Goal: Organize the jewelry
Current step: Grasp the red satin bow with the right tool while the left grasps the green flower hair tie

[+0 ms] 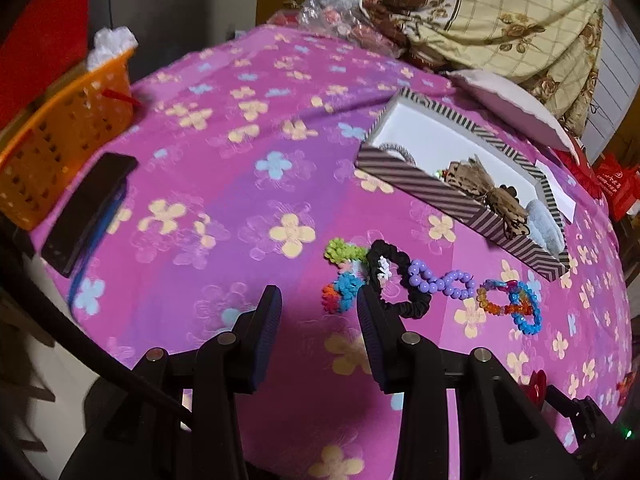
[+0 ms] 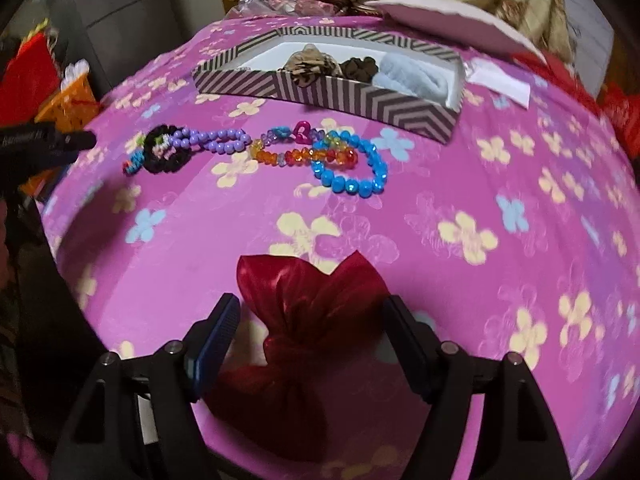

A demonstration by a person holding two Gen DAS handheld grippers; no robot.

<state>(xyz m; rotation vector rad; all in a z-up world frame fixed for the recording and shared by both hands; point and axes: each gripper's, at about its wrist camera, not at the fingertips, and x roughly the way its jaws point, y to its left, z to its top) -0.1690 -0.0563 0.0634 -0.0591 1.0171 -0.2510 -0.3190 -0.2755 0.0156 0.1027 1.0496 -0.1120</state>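
Observation:
A row of jewelry lies on the pink flowered cloth (image 1: pixel 224 184): a multicolour scrunchie (image 1: pixel 340 284), a black scrunchie (image 1: pixel 394 280), a purple bead bracelet (image 1: pixel 440 280), an orange bead bracelet (image 2: pixel 304 155) and a blue bead bracelet (image 2: pixel 352 168). A striped box (image 1: pixel 420 190) behind them holds a leopard scrunchie (image 1: pixel 492 196) and a pale blue one (image 2: pixel 416 74). My left gripper (image 1: pixel 318 304) is open and empty, just in front of the scrunchies. My right gripper (image 2: pixel 312 312) is open around a red organza pouch (image 2: pixel 304 320), its fingers apart from it.
An orange basket (image 1: pixel 60 136) and a black phone (image 1: pixel 88 208) sit at the cloth's left edge. A floral quilt (image 1: pixel 500 20) and a white pad (image 1: pixel 508 104) lie behind the box. A white card (image 2: pixel 500 84) lies right of the box.

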